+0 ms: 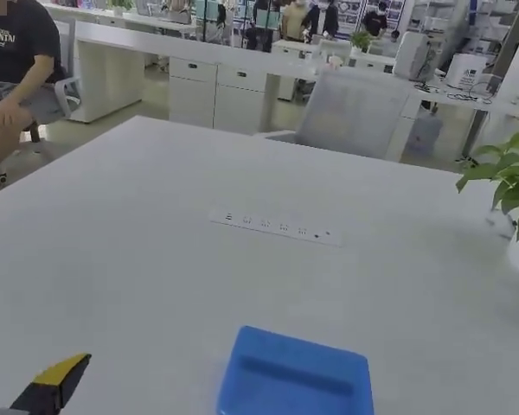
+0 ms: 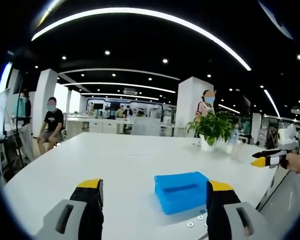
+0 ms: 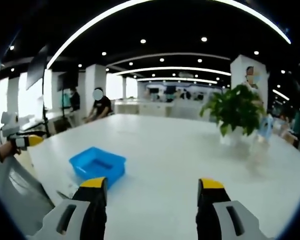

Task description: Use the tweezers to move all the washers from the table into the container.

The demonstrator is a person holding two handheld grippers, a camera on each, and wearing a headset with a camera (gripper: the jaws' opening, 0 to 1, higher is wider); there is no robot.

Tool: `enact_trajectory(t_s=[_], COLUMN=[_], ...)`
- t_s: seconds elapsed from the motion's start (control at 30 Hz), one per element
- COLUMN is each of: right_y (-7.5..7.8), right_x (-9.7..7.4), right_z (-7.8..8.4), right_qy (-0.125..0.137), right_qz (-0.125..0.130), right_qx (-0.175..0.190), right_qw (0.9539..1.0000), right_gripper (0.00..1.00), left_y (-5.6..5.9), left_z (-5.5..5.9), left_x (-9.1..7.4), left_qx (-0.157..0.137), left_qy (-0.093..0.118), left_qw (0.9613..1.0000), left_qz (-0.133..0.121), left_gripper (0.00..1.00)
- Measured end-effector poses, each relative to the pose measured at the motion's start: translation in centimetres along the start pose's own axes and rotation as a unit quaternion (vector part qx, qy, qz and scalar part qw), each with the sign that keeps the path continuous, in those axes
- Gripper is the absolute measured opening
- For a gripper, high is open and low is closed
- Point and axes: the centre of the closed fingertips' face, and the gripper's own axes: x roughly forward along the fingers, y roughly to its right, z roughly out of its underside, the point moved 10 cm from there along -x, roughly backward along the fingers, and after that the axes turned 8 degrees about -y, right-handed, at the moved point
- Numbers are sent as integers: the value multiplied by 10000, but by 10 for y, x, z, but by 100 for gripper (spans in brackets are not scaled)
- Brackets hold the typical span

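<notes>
A blue container (image 1: 294, 373) sits on the white table (image 1: 156, 259) near its front edge. In the left gripper view the container (image 2: 182, 190) lies just ahead, with a few small washers (image 2: 197, 220) on the table in front of it. My left gripper (image 2: 155, 186) is open with nothing between its yellow-tipped jaws; its yellow tip (image 1: 65, 372) pokes in at the head view's bottom left. My right gripper (image 3: 152, 182) is open and holds nothing, with the container (image 3: 97, 165) ahead to its left. A thin dark object (image 3: 65, 195) lies by the container.
A power strip (image 1: 277, 227) is set into the table's middle. A potted plant (image 1: 510, 186) stands at the right edge, and a grey chair (image 1: 355, 112) at the far side. A person sits off the table's far left corner (image 1: 13, 69).
</notes>
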Motion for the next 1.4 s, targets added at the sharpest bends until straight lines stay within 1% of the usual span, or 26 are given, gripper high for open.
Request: enact_trajectory(t_s=[0.1,0.23,0.43,0.5,0.57,0.67,0.7,0.77,0.8,0.83,0.87,0.9,0.93,0.97,1.0,1.03,1.07,1.1,1.13,1.17,1.2,1.27,1.3,1.33,1.37,1.4], right_y=[0,3,5,5,5,4,4,5,4,2,0,-2,-5,-11,-15,-23,-28,-29,-31,-38,-44,-58,-65,-69,-77,-82], right_x=[-1,-3,-4,-4,-2,1,1,0,1,1,2,4,6,9,12,16,20,21,24,29,33,40,45,48,52,55], right_z=[-2,-5,-3,-3,-1,3,3,3,3,4,4,5,5,3,2,-1,-3,-3,-3,-4,-5,-6,-7,-6,-5,-5], right_qy=[103,316,321,291,108,-235,-305,-320,-466,-611,-662,-866,-988,-1025,-1044,-951,-957,-1013,-1032,-1092,-1097,-1110,-1096,-1086,-1005,-982], right_qz=[76,256,265,273,297,239,200,142,48,-63,-127,-187,-279,-478,-592,-742,-921,-1036,-1107,-1290,-1411,-1652,-1800,-1877,-2102,-2256], right_qx=[-20,-20,110,98,47,62,105,101,134,113,52,-109,-221,-306,-307,-315,-331,-355,-449,-594,-669,-742,-752,-730,-578,-529], right_qw=[9999,9992,9991,9992,9995,9994,9993,9993,9988,9980,9977,9960,9945,9931,9923,9922,9906,9888,9875,9838,9816,9772,9746,9735,9708,9678], right_gripper=[78,90,92,92,93,96,96,94,90,85,79,74,70,65,62,60,58,56,54,49,46,42,41,39,38,37], left_y=[0,1,3,4,4,3,2,1,1,0,-2,-8,-9,-9,-7,-6,-5,-5,-5,-4,-3,1,3,4,5,6], left_z=[-2,-4,-4,-5,-5,-3,-3,-1,1,4,8,14,15,16,15,12,11,8,7,5,3,1,0,-1,-2,-1], left_x=[-1,-2,-1,-2,-2,-1,-1,-2,-2,-1,-1,0,2,3,4,7,8,9,10,12,14,17,19,19,20,21], left_qx=[19,-17,37,211,206,57,21,-75,-111,-102,-152,-205,-134,-168,-224,-344,-392,-387,-367,-315,-264,-171,-71,-36,-35,-87], left_qy=[27,113,72,139,104,-65,-118,-322,-520,-808,-1035,-1258,-1318,-1443,-1452,-1371,-1387,-1398,-1385,-1400,-1432,-1534,-1572,-1501,-1438,-1441], left_qw=[9999,9998,10000,9996,9997,10000,9999,9994,9985,9963,9935,9901,9889,9856,9842,9836,9812,9792,9793,9779,9764,9710,9667,9666,9673,9662], left_qz=[-162,-162,-50,-101,-100,13,34,92,140,293,454,590,679,863,988,1121,1283,1416,1430,1522,1597,1826,2020,2074,2088,2136], left_gripper=[93,94,94,94,95,94,93,89,86,82,78,74,72,70,66,65,63,59,57,55,52,50,47,42,37,35])
